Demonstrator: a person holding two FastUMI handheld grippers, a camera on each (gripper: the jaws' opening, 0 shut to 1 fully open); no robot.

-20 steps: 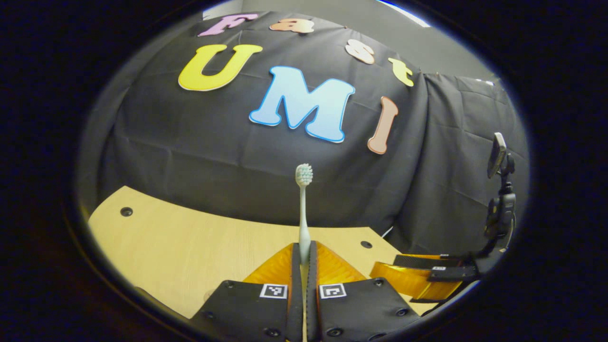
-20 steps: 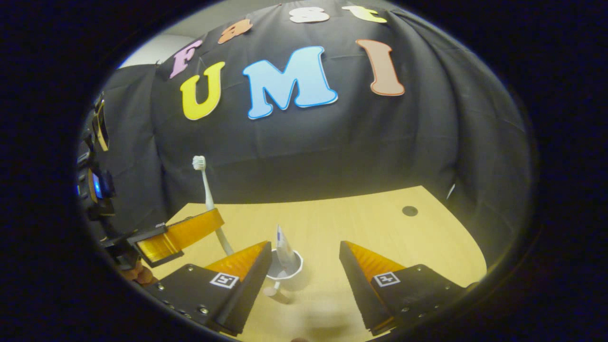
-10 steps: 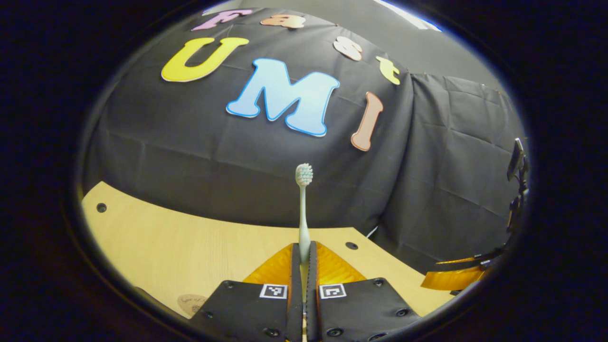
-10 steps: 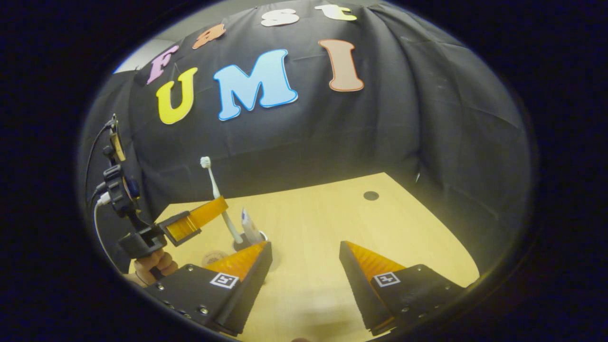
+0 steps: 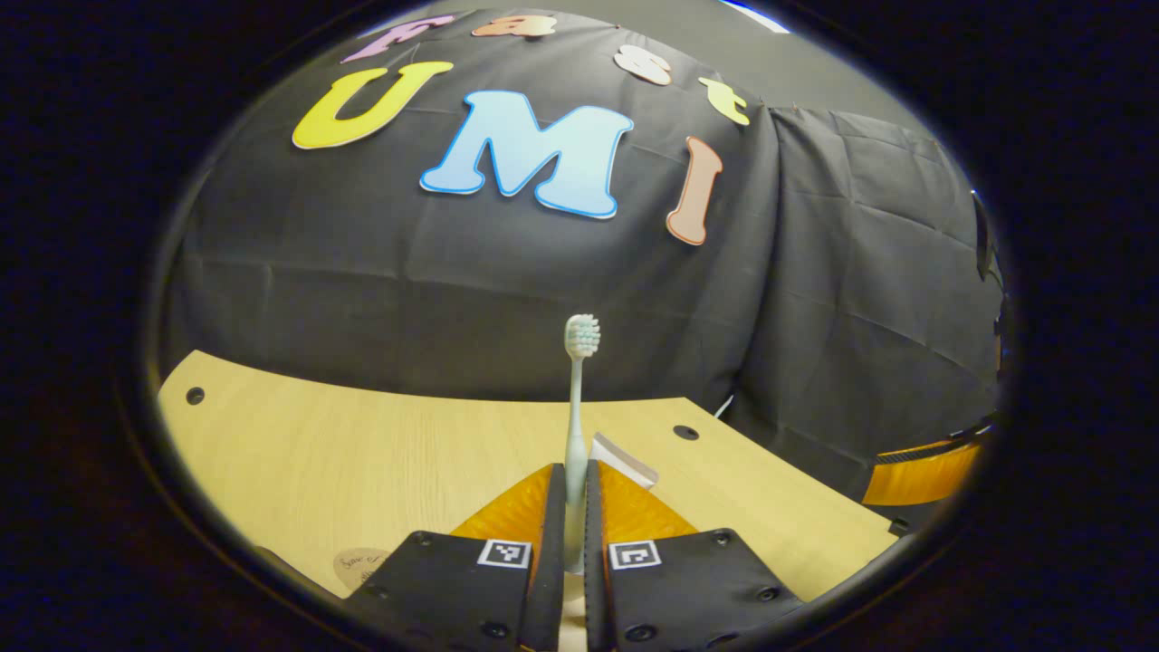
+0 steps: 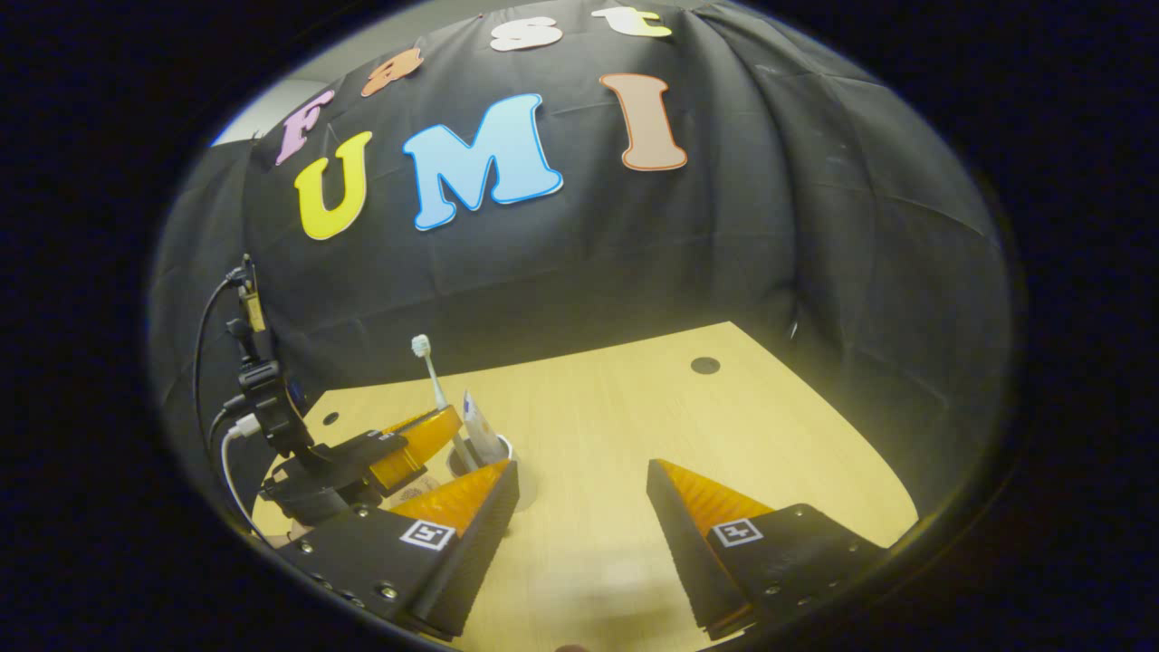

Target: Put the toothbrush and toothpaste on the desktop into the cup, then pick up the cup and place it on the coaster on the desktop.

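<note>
A: State of the left gripper (image 5: 572, 471)?

B: Clenched on the toothbrush (image 5: 576, 398), pressed from both sides at the lower handle. Bristles up, at centre frame in the left gripper view.

A: Anything changed since a second ago?

B: Yes, lowered. Seen at lower left in the right gripper view, with the brush head clearly nearer to the desktop (image 6: 679, 426) than before. Also new in the left gripper view: the flat white end of the toothpaste (image 5: 623, 459), just right of the fingertips.

A: Toothpaste placed already?

B: Yes. Standing tilted in the cup (image 6: 501, 444), lower left of centre in the right gripper view, partly behind the near orange finger.

A: And the right gripper (image 6: 581, 466)?

B: Released, spread wide, holding nothing. A second ago straddling the cup; now drawn aside, with the cup outside the gap, at the tip of the left finger.

A: Bottom of the brush inside the cup yet?

B: Hard to say. Hidden behind orange fingers in both views. Probably just above the rim, or entering.

A: Meaning for the task?

B: First item done, second nearly done. Left to do: let go of the brush, then carry the cup to the coaster (image 5: 358, 566), lying at the bottom left edge of the left gripper view, near the cup.

A: Any risk?

B: Crowded cup, tilted tube. Possibly a bump on the way down, so better to descend slowly and straight.
</note>
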